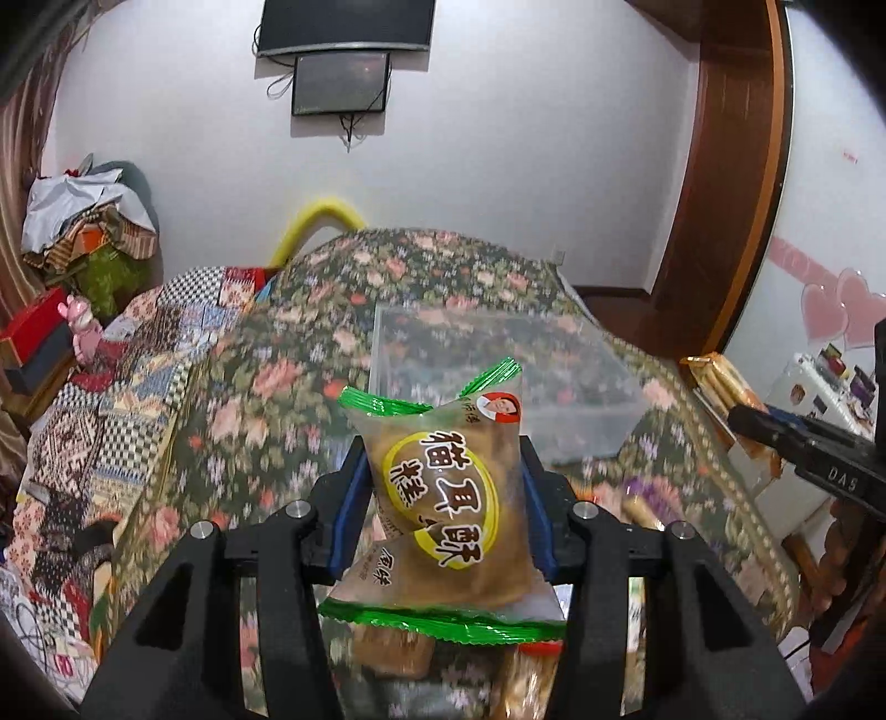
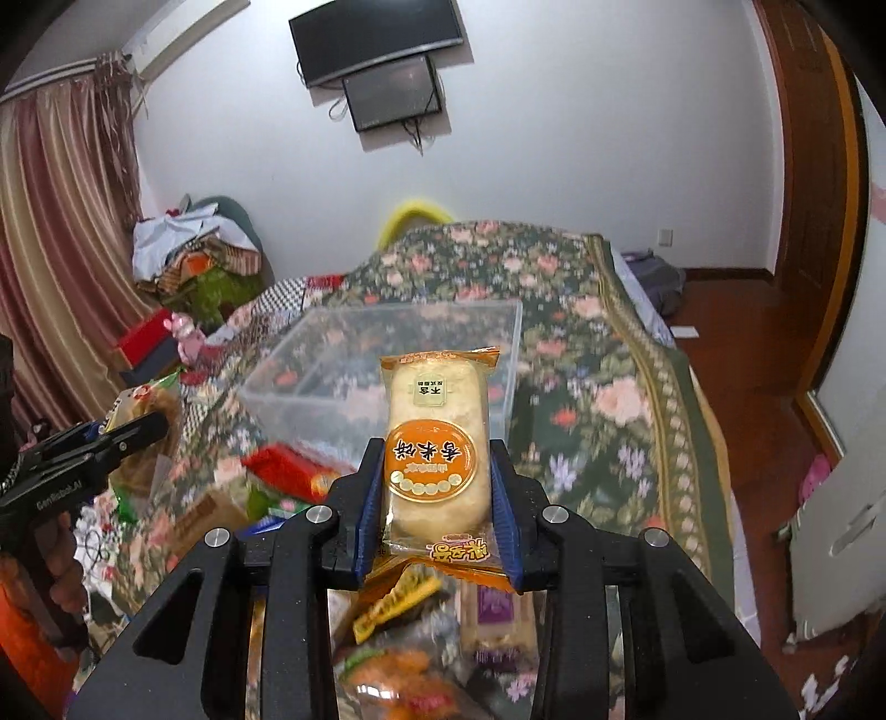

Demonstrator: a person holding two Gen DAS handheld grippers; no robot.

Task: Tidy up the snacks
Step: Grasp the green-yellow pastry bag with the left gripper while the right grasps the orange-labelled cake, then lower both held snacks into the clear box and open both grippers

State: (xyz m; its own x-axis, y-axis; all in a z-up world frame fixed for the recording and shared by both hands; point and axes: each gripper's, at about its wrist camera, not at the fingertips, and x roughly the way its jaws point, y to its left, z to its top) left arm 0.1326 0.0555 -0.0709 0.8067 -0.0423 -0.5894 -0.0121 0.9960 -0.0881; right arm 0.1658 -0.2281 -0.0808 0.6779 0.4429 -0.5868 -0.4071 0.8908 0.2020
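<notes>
Green-edged snack pack point(image 1: 443, 498), orange rice-cracker pack point(image 2: 437, 448), apparently above clear box point(image 2: 310, 354).

Home bedroom: floral bedspread point(image 2: 581, 343), wall TV point(image 2: 376, 39), curtains point(image 2: 61, 221).

Left gripper point(image 1: 446, 493) and right gripper point(image 2: 437, 487) each have jaws clamped on a packet, raised.
</notes>
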